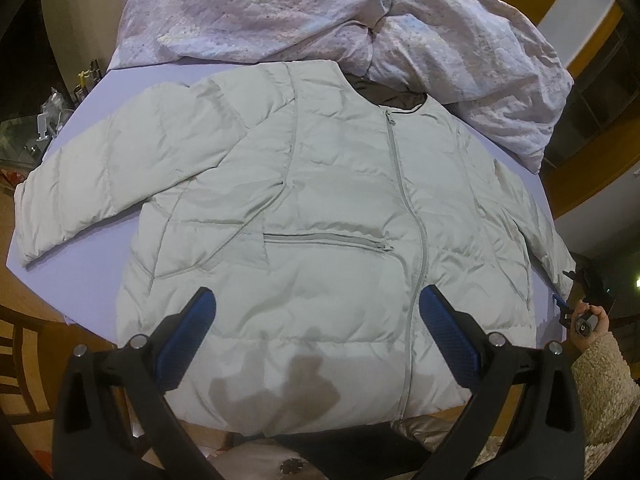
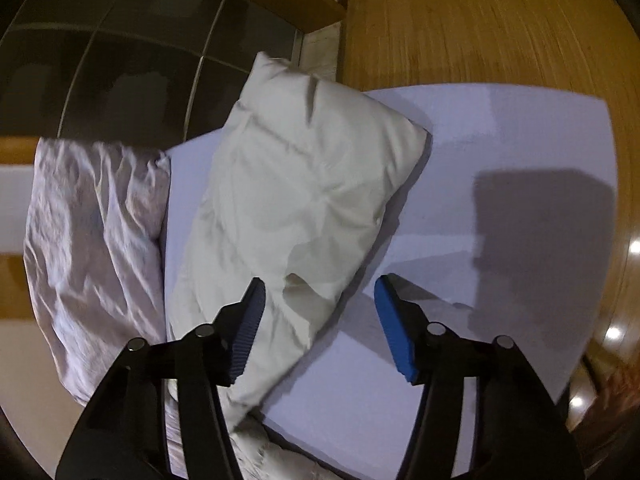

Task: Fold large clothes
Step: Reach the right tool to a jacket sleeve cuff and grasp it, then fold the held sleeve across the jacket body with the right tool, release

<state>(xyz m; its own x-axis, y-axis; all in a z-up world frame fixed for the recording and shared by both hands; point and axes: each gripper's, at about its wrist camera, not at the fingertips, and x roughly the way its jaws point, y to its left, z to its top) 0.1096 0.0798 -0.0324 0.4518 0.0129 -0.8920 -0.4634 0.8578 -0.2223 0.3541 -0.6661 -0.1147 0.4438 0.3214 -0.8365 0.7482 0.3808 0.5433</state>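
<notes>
Jacket [image 1: 304, 208] lies flat, front up and zipped, on the lilac sheet [image 1: 168, 76] that covers the bed, collar toward the far edge where the crumpled duvet [image 1: 304, 8] is heaped, hem at the near edge below my left gripper [image 1: 318, 312]. Body axis runs near edge to far edge along the zip; the two sleeves splay outward toward the left and right edges. My left gripper hangs above the hem, pointing steeply down, blue pads wide apart and clear of the cloth, nothing between them. My right gripper [image 2: 320, 308] sits over the right sleeve [image 2: 296, 208], which runs away from it on a slant toward the sheet's far right corner, cuff end farthest off. Its jaws stand about half open: the left pad [image 2: 250, 332] overlaps the sleeve's near part, the right pad [image 2: 394, 332] hangs over bare sheet, so the sleeve's outer edge falls in the gap. I cannot see either pad pressing the fabric, so I read nothing as held. In the left view the person's hand [image 1: 588, 322] on the right handle appears at the right edge, level with the sleeve. I judge the right hand nearer its work: the sleeve lies directly ahead of it, lengthwise along its pointing line, and folding it inward would mean carrying it left across the zip.
</notes>
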